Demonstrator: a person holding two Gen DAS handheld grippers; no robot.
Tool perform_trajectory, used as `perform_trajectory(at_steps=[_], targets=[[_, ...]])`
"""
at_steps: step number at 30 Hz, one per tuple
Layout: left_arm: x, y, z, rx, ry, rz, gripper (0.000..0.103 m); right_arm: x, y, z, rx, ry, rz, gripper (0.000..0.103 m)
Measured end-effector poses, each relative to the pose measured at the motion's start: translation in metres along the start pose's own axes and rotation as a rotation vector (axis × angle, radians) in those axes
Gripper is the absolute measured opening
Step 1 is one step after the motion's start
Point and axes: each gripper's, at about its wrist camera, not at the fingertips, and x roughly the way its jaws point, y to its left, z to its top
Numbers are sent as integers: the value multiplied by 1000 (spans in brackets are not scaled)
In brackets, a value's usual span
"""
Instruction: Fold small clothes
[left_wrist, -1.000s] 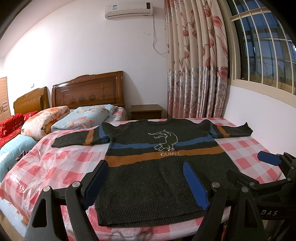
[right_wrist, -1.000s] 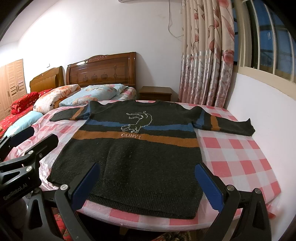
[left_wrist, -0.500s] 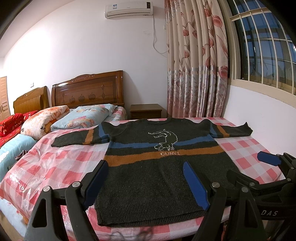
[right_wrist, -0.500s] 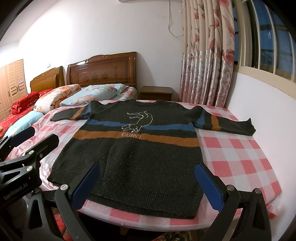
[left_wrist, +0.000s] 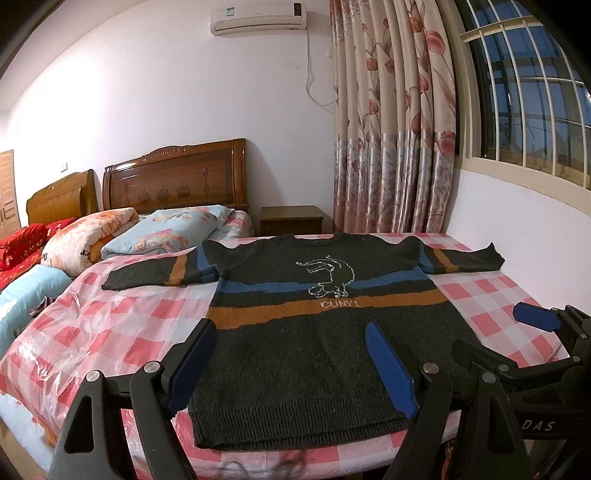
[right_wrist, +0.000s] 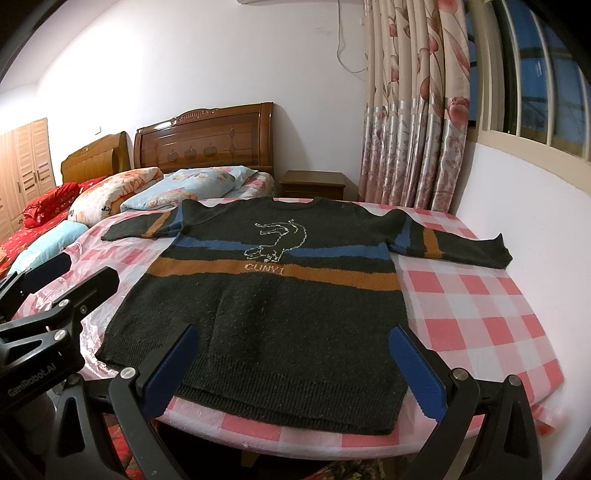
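A dark grey knit sweater (left_wrist: 325, 343) with blue and orange stripes and a white animal outline lies spread flat, front up, on a table with a pink checked cloth (left_wrist: 122, 325); both sleeves are stretched out sideways. It also shows in the right wrist view (right_wrist: 273, 310). My left gripper (left_wrist: 290, 354) is open and empty, hovering at the sweater's near hem. My right gripper (right_wrist: 293, 363) is open and empty over the same hem. The right gripper also shows at the right in the left wrist view (left_wrist: 517, 343), and the left gripper at the left in the right wrist view (right_wrist: 55, 280).
The checked cloth (right_wrist: 480, 302) has a clear plastic cover. Beds with pillows (left_wrist: 162, 232) and wooden headboards stand behind on the left. A nightstand (left_wrist: 291, 219), floral curtains (left_wrist: 391, 147) and a white wall under a barred window (left_wrist: 535, 236) lie behind and right.
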Motion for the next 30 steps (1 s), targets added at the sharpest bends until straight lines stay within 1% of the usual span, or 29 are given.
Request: perform_trajectory(at_steps=[6, 12, 14, 16, 17, 18, 19, 20, 21, 23, 24, 25, 26, 27, 28, 29, 30], targets=[[0, -3, -3, -6, 16, -3, 84, 3, 0, -4, 4, 12, 6, 103], [11, 0, -12, -24, 48, -7, 84, 9, -3, -9, 10, 24, 14, 103], [17, 2, -9, -24, 49, -11, 84, 12, -5, -7, 2, 22, 16, 103], [33, 2, -1, -28, 59, -16, 84, 23, -10, -4, -1, 17, 22, 103], [45, 2, 4, -34, 69, -28, 84, 33, -15, -2, 4, 27, 33, 103], [63, 7, 11, -44, 82, -49, 84, 43, -22, 2, 19, 47, 39, 103], [82, 8, 17, -51, 96, -54, 84, 55, -33, 7, 48, 64, 42, 103], [103, 8, 23, -57, 118, -41, 84, 66, -45, 12, 77, 71, 36, 103], [130, 9, 32, -59, 159, -36, 84, 79, -60, 17, 111, 89, 17, 103], [176, 8, 43, -58, 257, -70, 84, 105, -94, 28, 180, 116, -40, 103], [207, 7, 50, -57, 319, -90, 81, 117, -114, 33, 218, 127, -65, 103], [231, 8, 54, -57, 360, -88, 75, 130, -138, 37, 270, 152, -97, 103], [248, 9, 56, -59, 388, -81, 74, 138, -158, 40, 324, 173, -108, 103], [272, 12, 58, -70, 432, -75, 72, 147, -181, 41, 393, 185, -98, 103], [286, 14, 59, -79, 452, -71, 71, 155, -207, 41, 470, 187, -95, 103], [300, 18, 59, -90, 470, -63, 71, 162, -232, 41, 531, 189, -126, 103], [315, 22, 59, -102, 486, -51, 70, 167, -247, 40, 565, 195, -151, 103]])
